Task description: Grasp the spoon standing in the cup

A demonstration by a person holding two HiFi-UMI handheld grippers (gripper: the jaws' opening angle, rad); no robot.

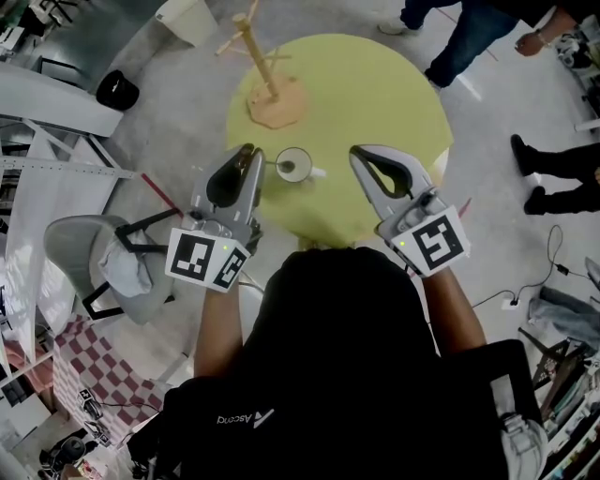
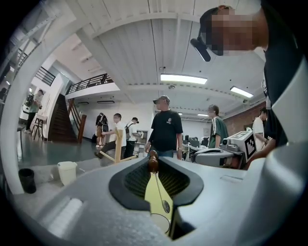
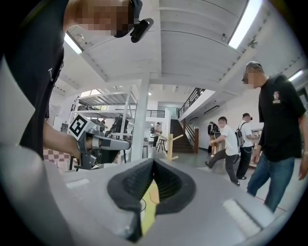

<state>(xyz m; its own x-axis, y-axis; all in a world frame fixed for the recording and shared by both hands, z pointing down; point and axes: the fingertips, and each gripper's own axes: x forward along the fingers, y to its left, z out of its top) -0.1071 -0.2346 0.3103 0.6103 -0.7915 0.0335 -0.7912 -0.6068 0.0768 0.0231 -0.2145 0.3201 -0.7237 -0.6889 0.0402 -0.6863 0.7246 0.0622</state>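
A glass cup with a white handle stands on the round yellow-green table, near its front edge. A thin spoon leans out of the cup toward the left. My left gripper reaches to it from the left. In the left gripper view the jaw tips of the left gripper pinch the spoon's brown end, and its thin shaft runs down to the cup's rim. My right gripper hovers right of the cup, shut and empty, its tips meeting.
A wooden mug tree stands on the table behind the cup. Left of the table are a grey chair, a black bin and a white bin. People stand at the far right.
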